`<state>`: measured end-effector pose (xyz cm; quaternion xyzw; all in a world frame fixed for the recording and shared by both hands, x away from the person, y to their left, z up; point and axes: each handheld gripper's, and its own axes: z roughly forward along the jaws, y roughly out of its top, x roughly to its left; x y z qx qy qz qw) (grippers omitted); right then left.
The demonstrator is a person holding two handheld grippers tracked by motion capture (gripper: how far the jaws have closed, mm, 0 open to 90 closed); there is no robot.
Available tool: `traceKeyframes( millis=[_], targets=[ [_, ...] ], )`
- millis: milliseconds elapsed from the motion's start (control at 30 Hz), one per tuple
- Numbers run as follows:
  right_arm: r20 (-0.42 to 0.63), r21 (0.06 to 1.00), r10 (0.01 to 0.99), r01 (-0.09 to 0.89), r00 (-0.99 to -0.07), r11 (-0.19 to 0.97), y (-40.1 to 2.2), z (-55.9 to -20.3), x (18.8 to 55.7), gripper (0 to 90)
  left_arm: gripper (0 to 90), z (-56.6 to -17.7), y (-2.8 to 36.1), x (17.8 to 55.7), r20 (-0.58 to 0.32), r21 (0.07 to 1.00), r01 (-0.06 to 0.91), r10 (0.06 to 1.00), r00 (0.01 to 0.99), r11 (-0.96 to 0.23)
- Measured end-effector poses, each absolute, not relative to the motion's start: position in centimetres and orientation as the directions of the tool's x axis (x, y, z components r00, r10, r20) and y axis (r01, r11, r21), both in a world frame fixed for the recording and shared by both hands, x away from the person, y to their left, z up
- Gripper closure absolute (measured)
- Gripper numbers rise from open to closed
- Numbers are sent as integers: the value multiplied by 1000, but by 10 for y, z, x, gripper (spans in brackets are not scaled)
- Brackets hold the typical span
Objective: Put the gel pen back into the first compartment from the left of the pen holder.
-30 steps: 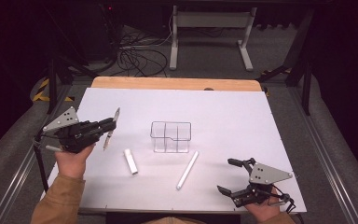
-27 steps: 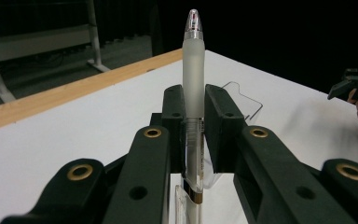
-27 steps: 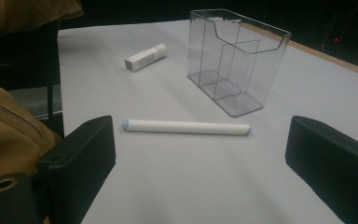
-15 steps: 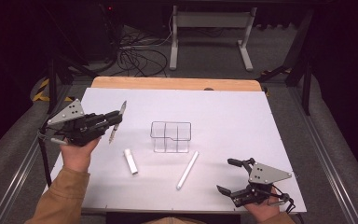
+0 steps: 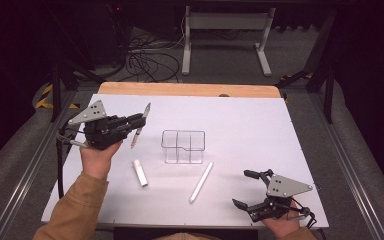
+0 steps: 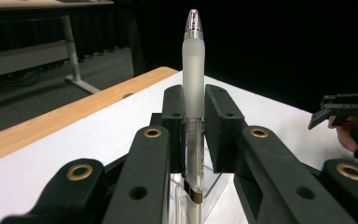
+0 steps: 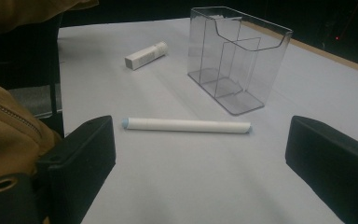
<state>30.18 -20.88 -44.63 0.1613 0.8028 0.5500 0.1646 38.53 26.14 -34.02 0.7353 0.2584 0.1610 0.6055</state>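
nearest to us, our right gripper [image 5: 252, 190] rests at the table's [image 5: 240, 115] near edge with its jaws spread wide and nothing between them; in the right gripper view the long white stick [image 7: 186, 125] lies just ahead of those jaws, on the near side of the clear organizer [image 5: 182, 146]. to the organizer's near left lies the short white tube [image 5: 140, 173].

farther back, left of the organizer and above the table, our left gripper [image 5: 139, 121] pinches the pen [image 6: 193, 84] across its barrel, the frosted grip and tip standing well past the pads.

we judge the work to be dropping the pen into a compartment of the organizer. the hold sits low on a smooth barrel, so the pen could pivot or slide between the pads on the way over. the organizer looks light and its compartments narrow; a pen that arrives tilted could catch the rim or a divider and shove or tip the whole thing. letting go too high could make the pen bounce out. the right gripper stands well apart from the organizer, so nothing steadies it.

we can read no brand, label or writing on the pen, the tube, the stick or the organizer.
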Motion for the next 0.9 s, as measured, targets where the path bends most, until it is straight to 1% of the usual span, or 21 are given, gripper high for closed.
traceKeyframes(
  millis=[500,900],
  targets=[
    [-87,937,438,75,-895,340,-209,-446,301,93,789,-343,223,401,-60,975,164,539,840,-148],
    [-86,938,436,75,-896,340,-209,-446,301,93,788,-350,200,414,-85,977,173,514,854,-125]
  ],
)
